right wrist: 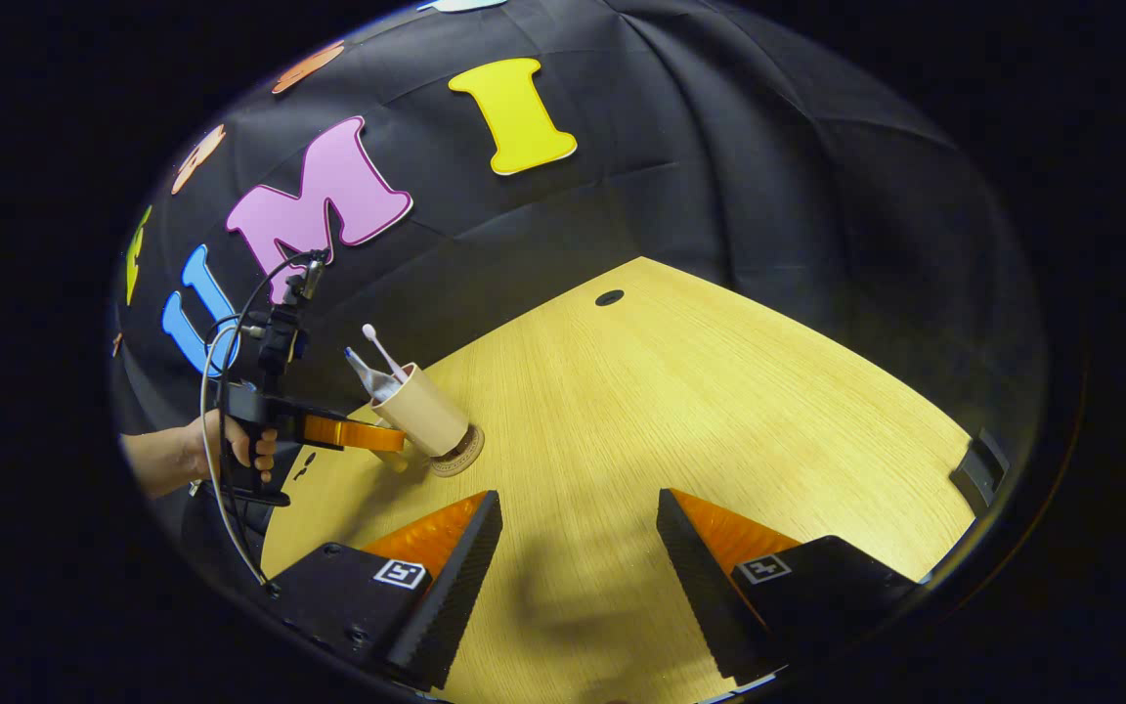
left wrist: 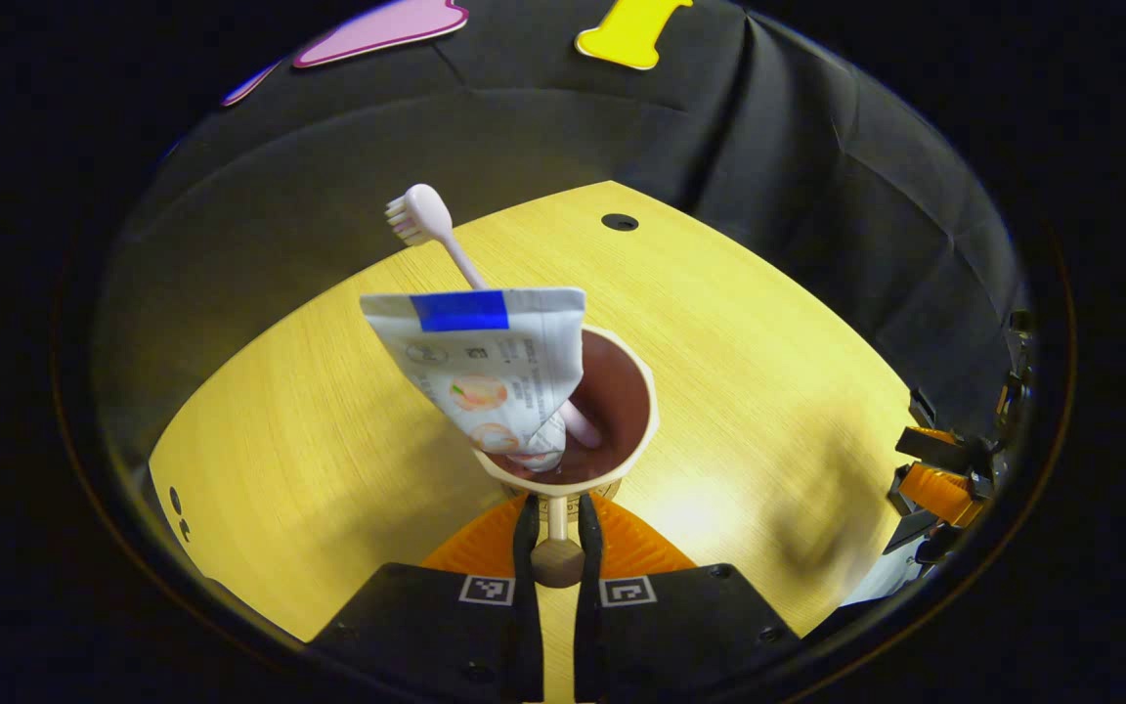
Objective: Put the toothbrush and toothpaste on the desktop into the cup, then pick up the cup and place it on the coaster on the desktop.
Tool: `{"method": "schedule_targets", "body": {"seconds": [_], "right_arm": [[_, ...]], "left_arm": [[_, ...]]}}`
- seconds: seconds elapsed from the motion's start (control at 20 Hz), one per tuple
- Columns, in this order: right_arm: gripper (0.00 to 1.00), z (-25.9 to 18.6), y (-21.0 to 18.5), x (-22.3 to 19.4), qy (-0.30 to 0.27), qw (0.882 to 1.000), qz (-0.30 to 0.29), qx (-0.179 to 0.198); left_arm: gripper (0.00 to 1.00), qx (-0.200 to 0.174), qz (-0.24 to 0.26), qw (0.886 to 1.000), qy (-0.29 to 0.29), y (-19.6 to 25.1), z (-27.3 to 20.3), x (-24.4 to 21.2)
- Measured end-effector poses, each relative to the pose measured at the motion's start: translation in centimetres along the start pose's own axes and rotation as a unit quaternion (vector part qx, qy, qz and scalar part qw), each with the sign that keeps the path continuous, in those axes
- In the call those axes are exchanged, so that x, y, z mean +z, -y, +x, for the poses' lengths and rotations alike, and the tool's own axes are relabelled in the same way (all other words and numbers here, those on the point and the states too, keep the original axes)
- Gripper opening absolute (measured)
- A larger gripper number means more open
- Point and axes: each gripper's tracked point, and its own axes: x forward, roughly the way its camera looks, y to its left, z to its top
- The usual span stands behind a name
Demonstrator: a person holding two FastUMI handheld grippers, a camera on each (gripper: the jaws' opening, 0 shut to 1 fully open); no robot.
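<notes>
A beige cup (left wrist: 612,391) with a dark inside holds a white toothpaste tube (left wrist: 485,372) and a pale pink toothbrush (left wrist: 431,225), both leaning out to the left. My left gripper (left wrist: 558,513) is shut on the cup's thin handle, just above its round knob. In the right gripper view the cup (right wrist: 423,409) rests on or just over the round coaster (right wrist: 460,455), tilted slightly, with the left gripper (right wrist: 368,435) at its side. My right gripper (right wrist: 580,501) is open over bare desk with nothing between its fingers.
The wooden desk (right wrist: 719,411) has a dark cable hole (right wrist: 609,297) near its far edge. A hand (right wrist: 231,445) holds the left gripper's grip, with a cable looping above it. The right gripper (left wrist: 944,479) shows at the right edge of the left gripper view.
</notes>
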Motion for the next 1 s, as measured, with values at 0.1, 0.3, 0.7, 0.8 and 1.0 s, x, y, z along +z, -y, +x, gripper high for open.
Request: {"method": "schedule_targets", "body": {"seconds": [0.1, 0.3, 0.7, 0.8, 1.0], "right_arm": [[0.98, -0.4, 0.4, -0.4, -0.002, 1.0, 0.0, -0.003], [0.98, -0.8, 0.9, -1.3, -0.006, 1.0, 0.011, -0.008], [0.98, -1.1, 0.1, -0.6, 0.0, 1.0, 0.003, 0.005], [0.98, -1.2, -0.5, -0.4, 0.001, 1.0, -0.002, 0.01], [0.98, -2.0, -1.8, 0.7, 0.014, 1.0, -0.011, 0.018]], "left_arm": [[0.17, 0.011, 0.015, 1.0, -0.006, 0.7, 0.9, -0.2], [0.18, 0.01, 0.009, 1.0, -0.019, 0.5, 1.8, 0.1], [0.49, 0.031, 0.006, 0.999, 0.016, 0.8, -1.1, 0.3], [0.82, 0.039, -0.006, 0.998, 0.045, 0.5, -3.6, 0.5], [0.96, 0.072, -0.038, 0.99, 0.114, -0.5, -9.9, -0.5]]}}
